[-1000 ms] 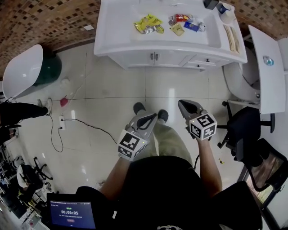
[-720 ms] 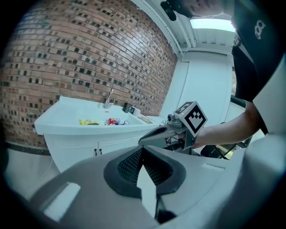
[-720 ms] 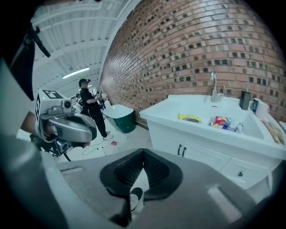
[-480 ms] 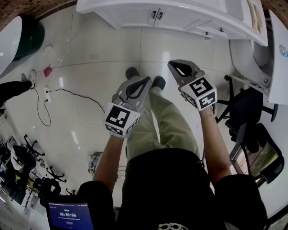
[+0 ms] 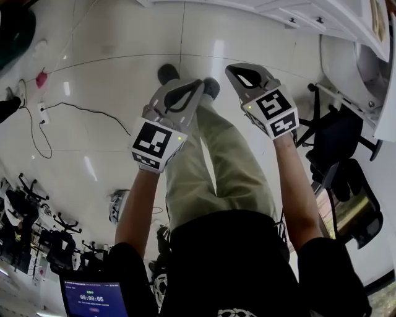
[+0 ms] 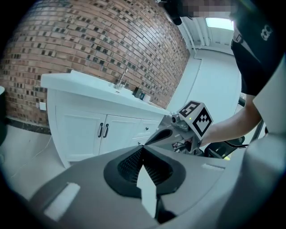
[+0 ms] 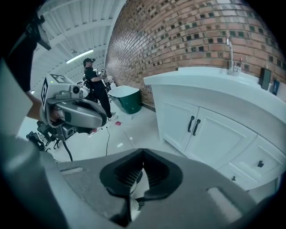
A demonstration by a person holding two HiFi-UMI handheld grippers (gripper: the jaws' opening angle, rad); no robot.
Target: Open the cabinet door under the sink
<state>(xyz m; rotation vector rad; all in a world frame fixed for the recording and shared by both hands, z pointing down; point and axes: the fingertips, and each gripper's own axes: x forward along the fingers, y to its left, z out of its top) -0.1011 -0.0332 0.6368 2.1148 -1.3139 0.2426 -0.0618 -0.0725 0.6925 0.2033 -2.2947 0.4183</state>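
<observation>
The white sink cabinet [image 6: 80,129] stands against the brick wall, its two doors closed, with a pair of dark handles [image 6: 103,130] at the middle seam. The right gripper view shows the same doors [image 7: 203,134] and handles [image 7: 194,125], with drawers to their right. In the head view only the cabinet's lower edge [image 5: 272,9] shows at the top. My left gripper [image 5: 195,84] and right gripper [image 5: 231,69] are held side by side above the floor, well short of the cabinet. Both are shut with nothing between the jaws.
A black office chair [image 5: 337,155] and a white fixture [image 5: 346,56] stand to the right. A cable [image 5: 80,110] and power strip [image 5: 43,114] lie on the tiled floor at left. A green tub [image 7: 129,100] and a person [image 7: 94,85] are further left.
The sink top and cabinet doors have slid out of the head view's top edge. Both grippers sit higher in the frame and look larger. The jaws stay shut.
</observation>
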